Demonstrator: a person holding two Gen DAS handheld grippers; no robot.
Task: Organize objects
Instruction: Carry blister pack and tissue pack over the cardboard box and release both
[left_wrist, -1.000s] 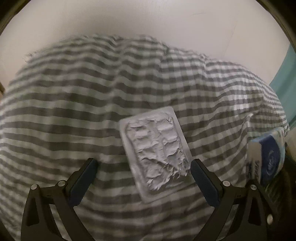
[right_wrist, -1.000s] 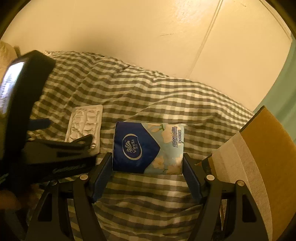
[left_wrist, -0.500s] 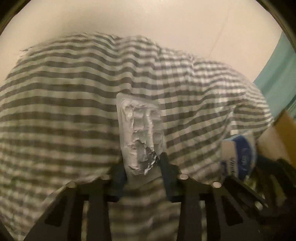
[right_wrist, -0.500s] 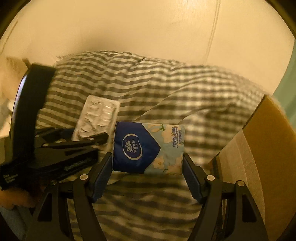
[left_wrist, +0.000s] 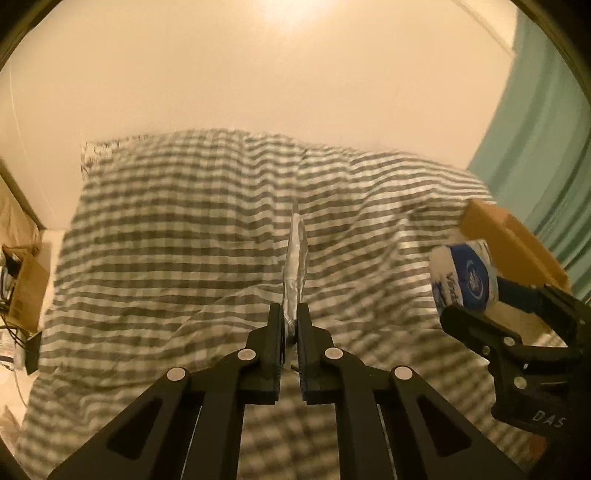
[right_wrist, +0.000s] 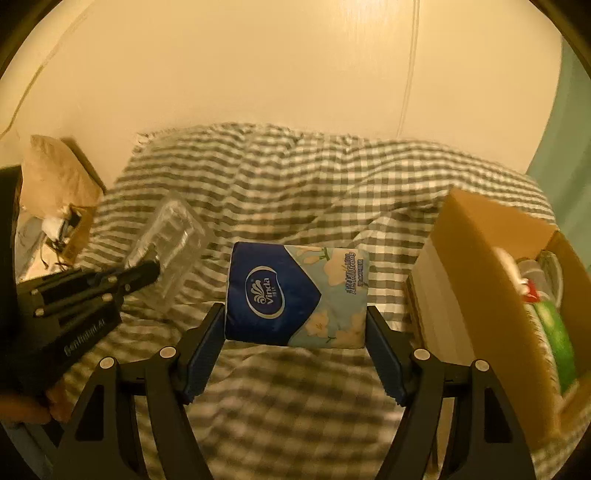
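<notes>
Pinching one blister pack (left_wrist: 294, 266) edge-on, left gripper (left_wrist: 290, 325) pressed together on its lower end, pack lifted above one checked bedspread (left_wrist: 177, 240). Clamping one blue tissue pack (right_wrist: 295, 293) across its width, right gripper (right_wrist: 295, 328) spread wide, pads against both sides. Beside right gripper, on its right: one open cardboard box (right_wrist: 480, 258), holding several blurred items.

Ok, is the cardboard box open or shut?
Open. In the right wrist view the cardboard box shows its inside, already holding green and red items.
</notes>
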